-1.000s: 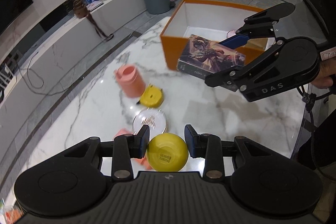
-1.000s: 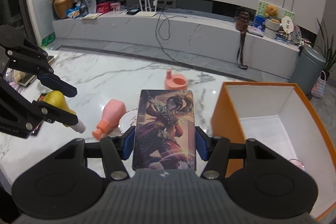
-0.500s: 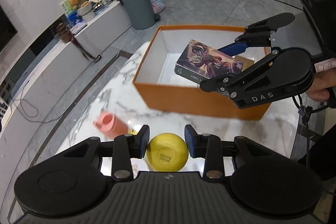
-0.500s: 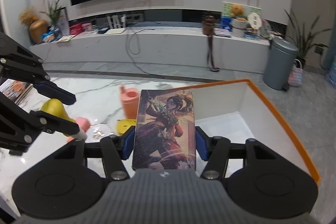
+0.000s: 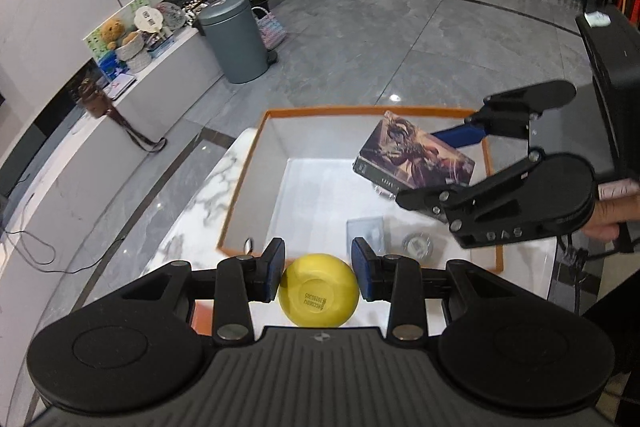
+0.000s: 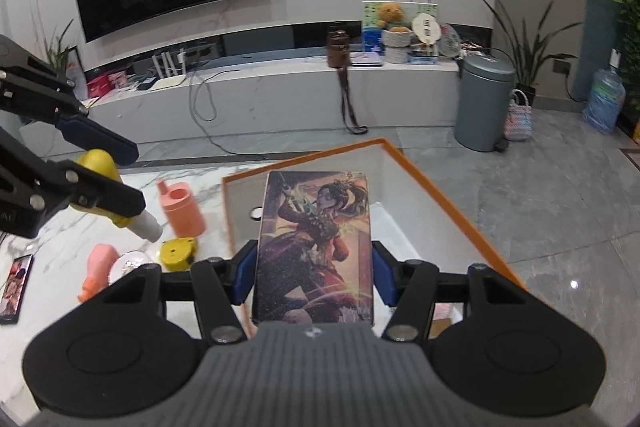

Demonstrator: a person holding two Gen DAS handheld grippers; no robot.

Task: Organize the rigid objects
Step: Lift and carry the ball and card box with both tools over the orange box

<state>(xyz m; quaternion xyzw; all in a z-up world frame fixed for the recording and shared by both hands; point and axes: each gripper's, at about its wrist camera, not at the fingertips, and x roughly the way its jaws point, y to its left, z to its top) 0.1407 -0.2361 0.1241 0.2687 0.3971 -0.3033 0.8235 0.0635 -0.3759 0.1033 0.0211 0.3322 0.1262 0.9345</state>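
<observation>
My left gripper (image 5: 318,274) is shut on a yellow bottle (image 5: 318,291), held above the near rim of the orange box (image 5: 236,207). It also shows in the right wrist view (image 6: 98,165), with its white cap pointing down right. My right gripper (image 6: 314,269) is shut on a picture-covered card box (image 6: 316,239) and holds it over the orange box (image 6: 452,203). In the left wrist view the card box (image 5: 414,157) hangs above the box's white floor, where a clear packet (image 5: 366,231) and a round clear item (image 5: 418,245) lie.
On the marble table (image 6: 48,267) left of the box lie a salmon cup (image 6: 182,209), a yellow tape measure (image 6: 178,251), a pink bottle (image 6: 96,269), a round glass lid (image 6: 130,263) and a phone (image 6: 14,283). A grey bin (image 5: 236,39) stands on the floor beyond.
Both grippers have moved towards and over the orange box, each still holding its object. The loose items on the table have dropped out of the left wrist view.
</observation>
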